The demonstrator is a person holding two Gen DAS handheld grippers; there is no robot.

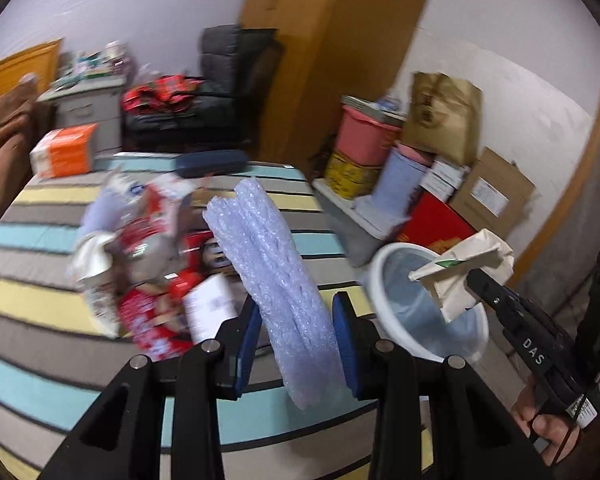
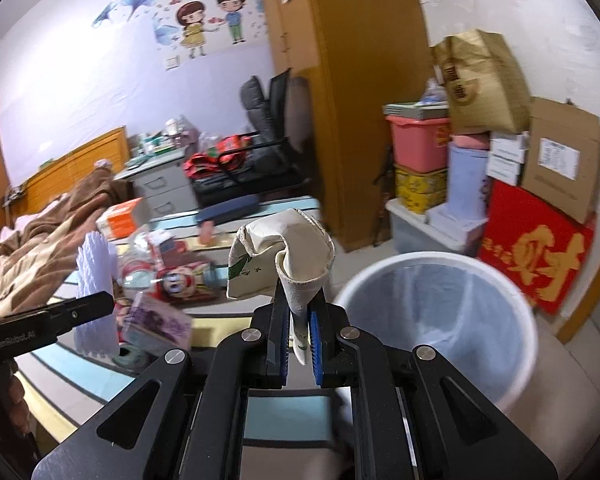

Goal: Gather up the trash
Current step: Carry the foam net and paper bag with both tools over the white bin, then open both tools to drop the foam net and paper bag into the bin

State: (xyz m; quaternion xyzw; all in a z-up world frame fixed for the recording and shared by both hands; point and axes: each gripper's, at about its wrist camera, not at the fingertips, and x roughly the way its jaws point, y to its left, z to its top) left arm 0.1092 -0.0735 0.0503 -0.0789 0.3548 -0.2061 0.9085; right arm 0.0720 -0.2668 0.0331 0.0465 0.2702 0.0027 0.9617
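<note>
My left gripper (image 1: 298, 320) is shut on a roll of pale bubble wrap (image 1: 268, 264) and holds it above the striped bed; the wrap also shows in the right wrist view (image 2: 96, 300). My right gripper (image 2: 299, 320) is shut on a crumpled cream paper bag (image 2: 280, 256) and holds it beside the rim of a white bin (image 2: 440, 312) with a clear liner. In the left wrist view the paper bag (image 1: 464, 272) hangs over the bin (image 1: 416, 308). A pile of red and white wrappers (image 1: 148, 264) lies on the bed.
The bed has a striped cover (image 1: 40, 240) with an orange box (image 1: 64, 152) and a dark case (image 1: 212, 162) at its far end. Boxes, a pink tub (image 2: 418, 140) and a red card (image 2: 536, 248) stand against the wall behind the bin. A brown blanket (image 2: 40, 248) lies at the left.
</note>
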